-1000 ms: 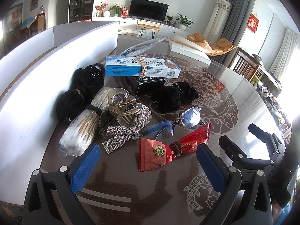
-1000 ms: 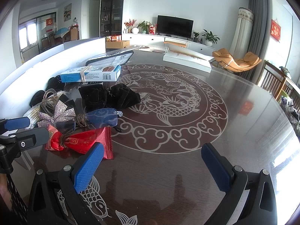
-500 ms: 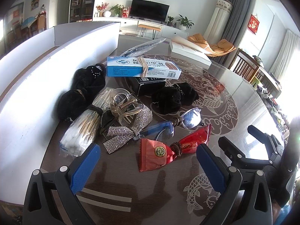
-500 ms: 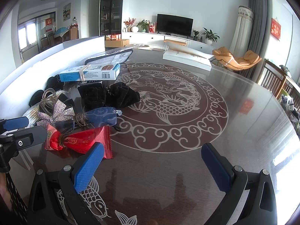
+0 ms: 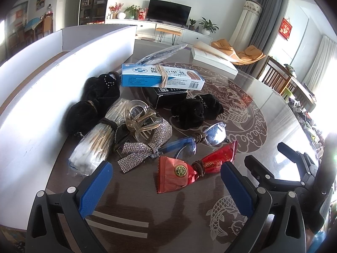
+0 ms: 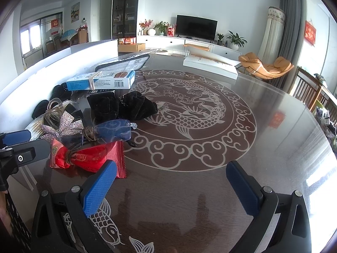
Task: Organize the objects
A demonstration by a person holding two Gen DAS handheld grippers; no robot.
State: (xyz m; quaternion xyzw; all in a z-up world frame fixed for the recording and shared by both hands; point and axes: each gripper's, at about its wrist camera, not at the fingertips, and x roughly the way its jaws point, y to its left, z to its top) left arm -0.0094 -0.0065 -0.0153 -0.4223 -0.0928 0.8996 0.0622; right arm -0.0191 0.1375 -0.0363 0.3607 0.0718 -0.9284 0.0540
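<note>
A pile of small objects lies on the dark round table by a white box wall (image 5: 52, 80). A red packet (image 5: 185, 169) tied with a brown band lies nearest, also in the right wrist view (image 6: 88, 158). Behind it are blue glasses (image 5: 195, 141), a rhinestone bow (image 5: 147, 145), a clear hair claw (image 5: 139, 120), a cotton swab bundle (image 5: 94, 145), black scrunchies (image 5: 193, 111) and a blue-white medicine box (image 5: 162, 78). My left gripper (image 5: 164, 187) is open just short of the red packet. My right gripper (image 6: 170, 187) is open and empty over bare table to the right.
A flat white box (image 6: 210, 65) lies at the far side of the table. A clear plastic bag (image 5: 162, 52) lies behind the medicine box. A black carton (image 5: 170, 94) sits under the medicine box. The table (image 6: 210, 147) has a fish pattern inlay.
Both grippers have drifted slightly; the pile sits a little nearer in both views. Nothing was taken hold of or moved.
</note>
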